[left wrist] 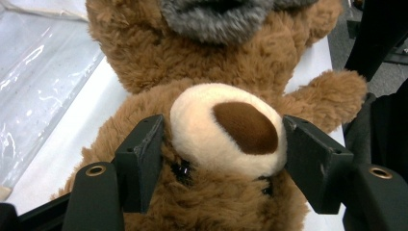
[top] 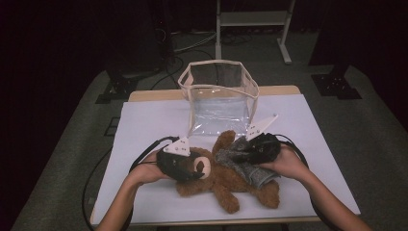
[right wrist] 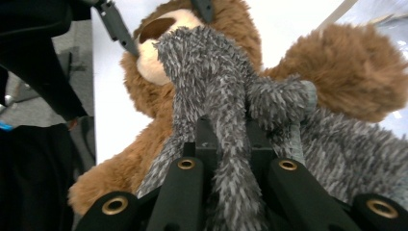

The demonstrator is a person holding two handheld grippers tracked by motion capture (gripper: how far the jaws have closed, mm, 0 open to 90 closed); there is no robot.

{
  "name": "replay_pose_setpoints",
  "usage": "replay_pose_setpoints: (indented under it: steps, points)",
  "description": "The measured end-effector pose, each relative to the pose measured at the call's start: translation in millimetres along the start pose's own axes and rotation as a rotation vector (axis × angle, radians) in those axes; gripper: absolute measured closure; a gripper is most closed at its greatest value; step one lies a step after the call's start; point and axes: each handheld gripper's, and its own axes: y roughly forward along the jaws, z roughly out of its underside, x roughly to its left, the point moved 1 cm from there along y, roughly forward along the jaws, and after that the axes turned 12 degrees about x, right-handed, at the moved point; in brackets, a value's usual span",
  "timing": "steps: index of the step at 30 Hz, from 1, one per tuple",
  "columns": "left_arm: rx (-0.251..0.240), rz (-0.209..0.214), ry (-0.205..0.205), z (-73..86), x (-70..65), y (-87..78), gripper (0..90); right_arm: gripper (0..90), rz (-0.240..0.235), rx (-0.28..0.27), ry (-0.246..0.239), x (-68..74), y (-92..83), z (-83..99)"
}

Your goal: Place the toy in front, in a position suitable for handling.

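Teddy bear lay on table centre; left gripper clamped muzzle, right gripper pinched grey fuzzy garment tight

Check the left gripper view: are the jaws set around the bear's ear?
No, the left gripper has its jaws on either side of the teddy bear's cream snout.

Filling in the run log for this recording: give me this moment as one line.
left gripper: jaws around teddy bear muzzle | right gripper: shut on grey fuzzy cloth over the bear | clear bag: upright behind
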Motion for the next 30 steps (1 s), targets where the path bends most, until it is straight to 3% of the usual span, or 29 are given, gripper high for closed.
replay_pose_setpoints:
  steps: [5,8,11,16,19,25,30]
  points:
    - [0.004,0.027,0.006,0.1,-2.6,2.6,35.7,80.4,-0.025,-0.009,0.003,2.8,0.3,3.6]
    - [0.011,0.021,0.011,3.3,-6.2,2.1,37.1,80.3,-0.002,-0.019,-0.02,2.7,-2.0,-3.2]
    - [0.012,0.02,0.014,3.7,-7.1,1.6,36.7,80.2,0.018,-0.036,-0.01,-1.7,-7.5,-6.0]
    - [0.02,0.019,0.02,-0.9,-5.1,-2.1,34.9,80.3,-0.002,-0.017,0.002,-3.9,-3.0,-2.1]
    - [-0.017,0.028,0.02,-5.9,-3.8,-8.2,34.7,80.4,-0.034,-0.022,0.013,-2.3,1.5,3.2]
    - [-0.018,0.019,0.038,-14.4,-4.8,-11.1,44.9,80.5,-0.07,-0.025,-0.001,7.2,4.5,9.6]
    - [-0.005,0.055,0.019,-11.3,-4.8,-4.4,46.9,80.4,-0.038,-0.037,-0.021,11.8,-2.6,8.3]
